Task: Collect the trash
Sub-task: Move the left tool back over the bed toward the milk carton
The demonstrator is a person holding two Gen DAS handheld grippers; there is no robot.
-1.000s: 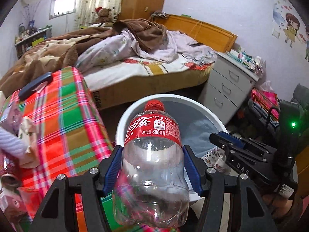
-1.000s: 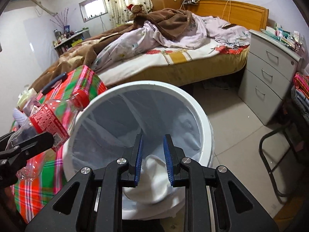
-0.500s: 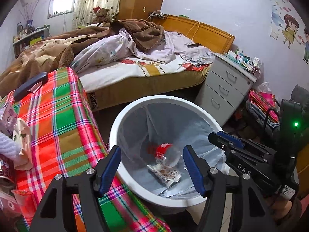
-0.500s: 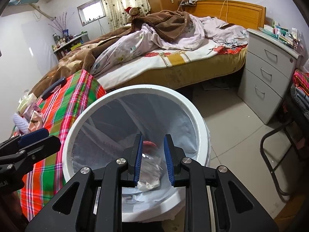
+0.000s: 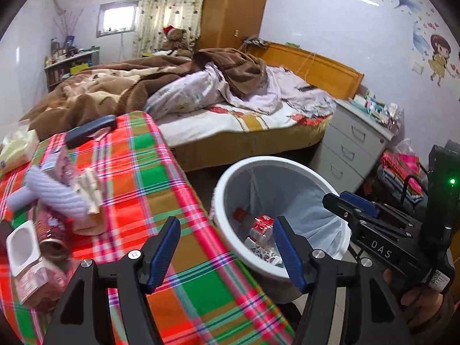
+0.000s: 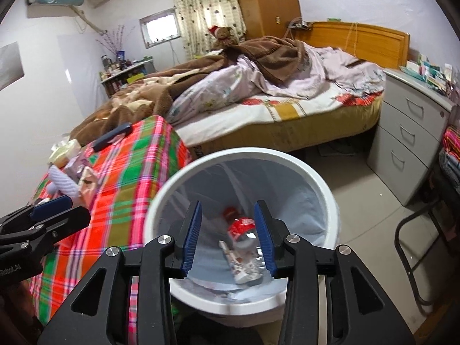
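Both wrist views angled down, close over the white bin (image 5: 230,172), bed (image 6: 287,109) beyond.

Counter (image 5: 149,172) w/ plaid cloth: dark handle (image 5: 90,130) at far end, tissue pack (image 5: 17,149) far-left corner, lilac roller (image 5: 54,194) on crumpled wrappers, white-topped carton (image 5: 26,261) nr. front-left. Floor (image 6: 371,198): white bin (image 6: 322,189) just beside counter.

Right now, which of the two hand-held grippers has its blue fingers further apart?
The left hand-held gripper: its fingers stand wide and empty. The right hand-held gripper shows a narrower gap, its jaws opening over the bin.
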